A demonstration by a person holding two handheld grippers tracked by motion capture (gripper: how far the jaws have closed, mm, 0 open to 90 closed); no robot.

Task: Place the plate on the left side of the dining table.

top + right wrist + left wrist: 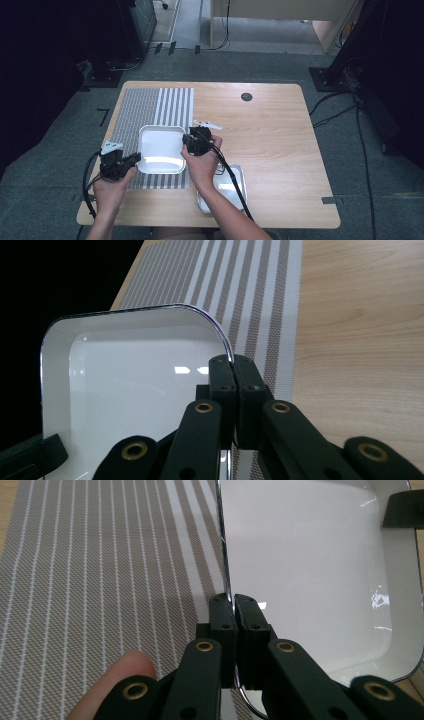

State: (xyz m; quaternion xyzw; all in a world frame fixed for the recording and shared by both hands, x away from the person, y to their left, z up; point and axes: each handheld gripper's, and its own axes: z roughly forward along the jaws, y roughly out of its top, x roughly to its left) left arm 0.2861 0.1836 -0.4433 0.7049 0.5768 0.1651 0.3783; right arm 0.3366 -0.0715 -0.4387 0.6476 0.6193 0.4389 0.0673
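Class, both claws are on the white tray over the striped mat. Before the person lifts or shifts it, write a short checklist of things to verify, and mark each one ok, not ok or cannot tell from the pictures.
1. Left claw shut on the rim of the white tray: ok, jaws pinch the rim.
2. Right claw shut on the opposite rim: ok.
3. Tray is empty, so nothing can slide: ok.
4. Tray lies over the striped mat: ok.
5. Whether the tray is resting or already lifted: cannot tell.
6. Second tray near the right forearm is out of the path: cannot tell, as the arm crosses over it.
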